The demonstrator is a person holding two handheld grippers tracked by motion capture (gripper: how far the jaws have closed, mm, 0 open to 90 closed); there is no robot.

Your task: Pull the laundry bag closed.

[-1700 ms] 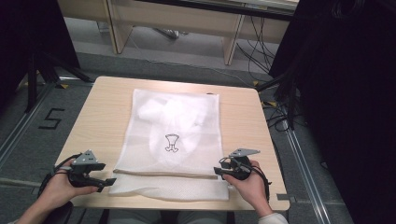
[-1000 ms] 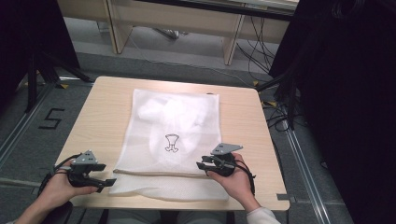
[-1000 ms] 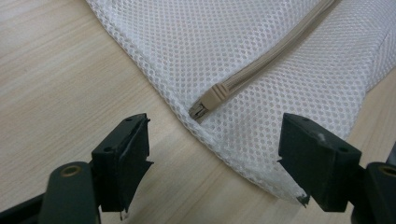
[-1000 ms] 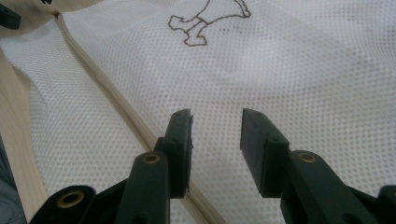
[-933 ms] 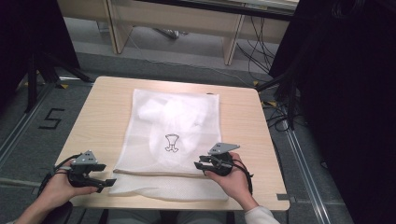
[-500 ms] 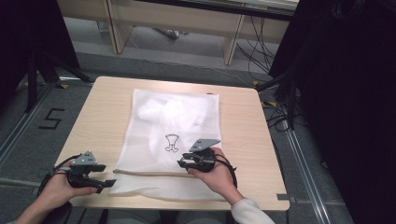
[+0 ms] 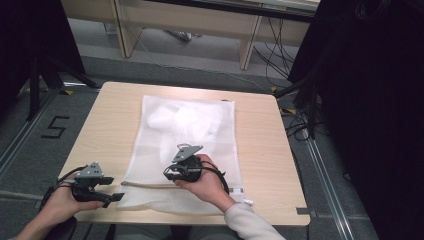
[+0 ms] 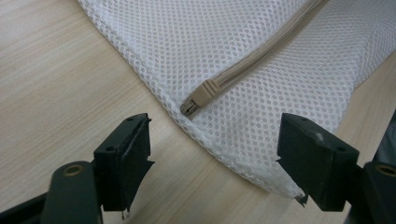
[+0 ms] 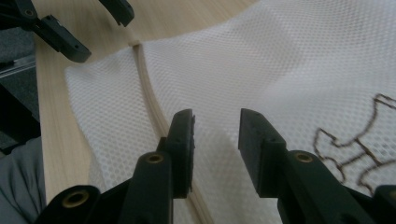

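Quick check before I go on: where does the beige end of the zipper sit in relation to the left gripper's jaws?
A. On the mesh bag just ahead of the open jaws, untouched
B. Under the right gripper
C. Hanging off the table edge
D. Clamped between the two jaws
A: in the left gripper view the zipper end lies on the mesh bag ahead of the left gripper, whose jaws stand wide apart and clear of it.

A pale wooden counter [image 7: 260,150] stands on grey floor [image 7: 200,67]; beyond it wooden furniture legs [image 7: 248,47], right of it black curtains [image 7: 370,100].
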